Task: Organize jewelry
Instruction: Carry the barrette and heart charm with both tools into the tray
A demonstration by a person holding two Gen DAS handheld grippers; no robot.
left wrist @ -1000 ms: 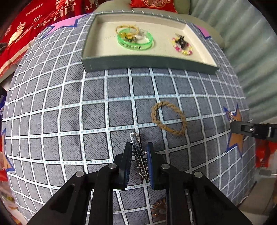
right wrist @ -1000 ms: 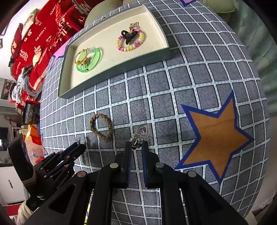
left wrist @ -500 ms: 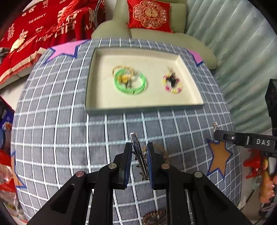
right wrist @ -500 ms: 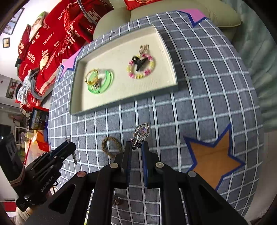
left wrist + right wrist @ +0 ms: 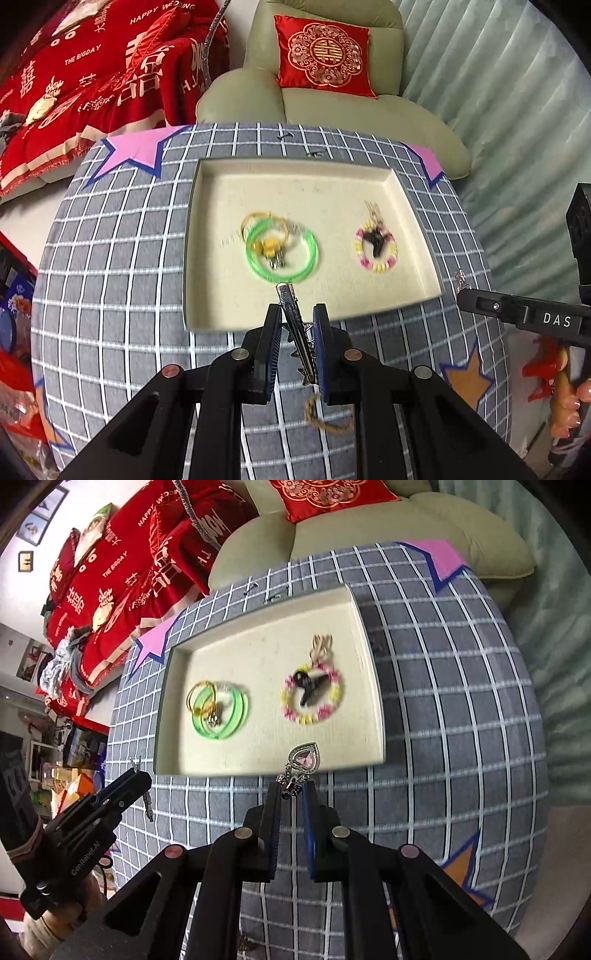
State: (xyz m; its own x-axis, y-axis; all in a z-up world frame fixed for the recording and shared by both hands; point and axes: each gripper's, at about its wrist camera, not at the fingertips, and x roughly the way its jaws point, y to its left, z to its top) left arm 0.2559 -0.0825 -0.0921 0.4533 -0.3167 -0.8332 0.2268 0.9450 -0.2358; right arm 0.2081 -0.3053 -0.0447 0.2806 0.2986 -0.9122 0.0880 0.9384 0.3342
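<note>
My left gripper [image 5: 295, 314] is shut on a silver hair clip [image 5: 293, 317], held above the near edge of the cream tray [image 5: 221, 317]. My right gripper [image 5: 291, 792] is shut on a pink heart pendant [image 5: 306, 760], also raised near the tray's [image 5: 373, 664] front rim. In the tray lie a green bangle [image 5: 282, 254] with a gold ring and small charm, and a pink-yellow bead bracelet [image 5: 376, 249] around a black clip. A braided rope bracelet [image 5: 325, 417] lies on the checked cloth under my left gripper.
The grey checked cloth [image 5: 110, 277] bears pink and orange star patches. A beige armchair [image 5: 332, 99] with a red cushion stands behind the table. Red printed fabric [image 5: 74, 81] lies at the left. The right gripper also shows in the left wrist view [image 5: 517, 314].
Both grippers have risen from the cloth and moved forward toward the tray, carrying the hair clip and the pendant. The rope bracelet stays on the cloth behind.
</note>
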